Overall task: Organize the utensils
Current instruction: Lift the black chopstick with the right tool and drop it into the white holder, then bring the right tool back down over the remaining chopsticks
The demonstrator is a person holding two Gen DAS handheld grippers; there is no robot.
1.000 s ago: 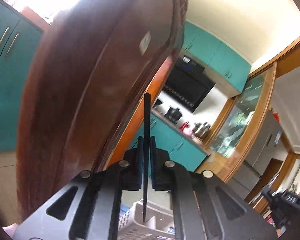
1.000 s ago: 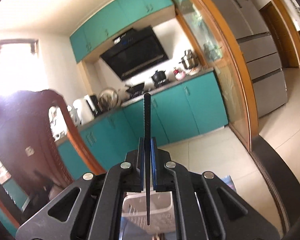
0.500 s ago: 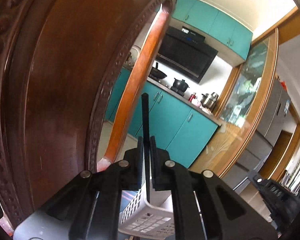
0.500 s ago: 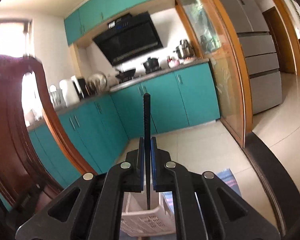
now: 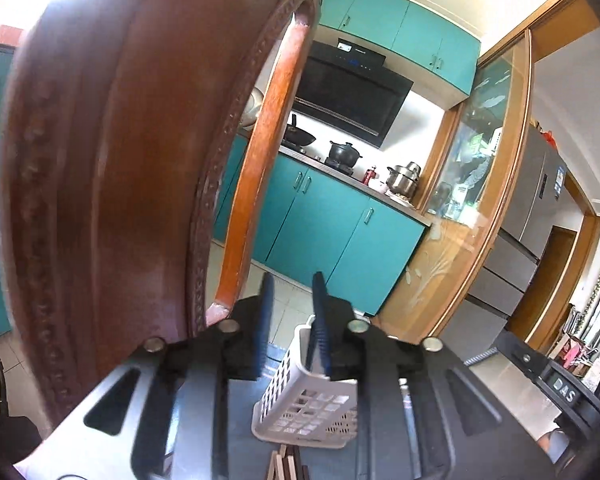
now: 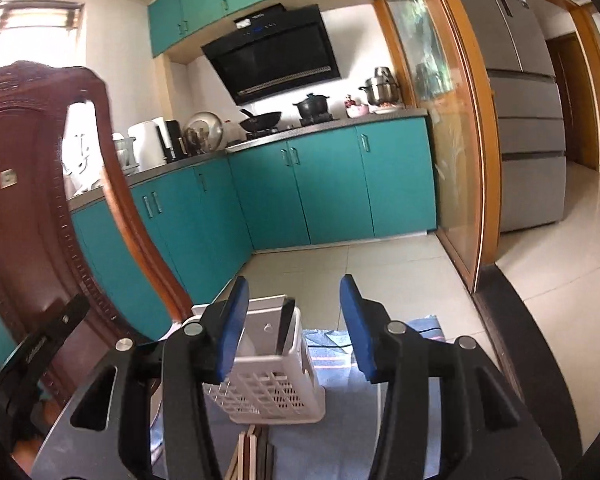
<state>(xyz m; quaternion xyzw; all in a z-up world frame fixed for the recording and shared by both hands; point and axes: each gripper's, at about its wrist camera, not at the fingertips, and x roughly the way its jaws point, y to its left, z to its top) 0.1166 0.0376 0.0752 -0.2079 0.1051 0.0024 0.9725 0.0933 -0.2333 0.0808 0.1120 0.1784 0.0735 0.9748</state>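
Note:
A white perforated plastic utensil basket [image 5: 308, 404] stands just ahead of both grippers; in the right wrist view the basket [image 6: 268, 380] holds a flat grey utensil and a dark one upright. My left gripper [image 5: 291, 320] is open and empty, above the basket's near rim. My right gripper [image 6: 294, 320] is open wide and empty, its blue pads on either side of the basket top. The ends of several wooden sticks [image 6: 248, 456] lie on the surface below the basket, also seen in the left wrist view [image 5: 286, 462].
A carved dark wooden chair back [image 5: 112, 168] rises close on the left, also in the right wrist view [image 6: 32, 208]. A blue cloth [image 6: 380, 344] lies under the basket. Teal kitchen cabinets [image 6: 328, 188] and a steel fridge [image 6: 520, 120] stand beyond.
Both grippers were shut with jaws together; now both have opened. Both views have tilted down, bringing the white basket closer under the fingers.

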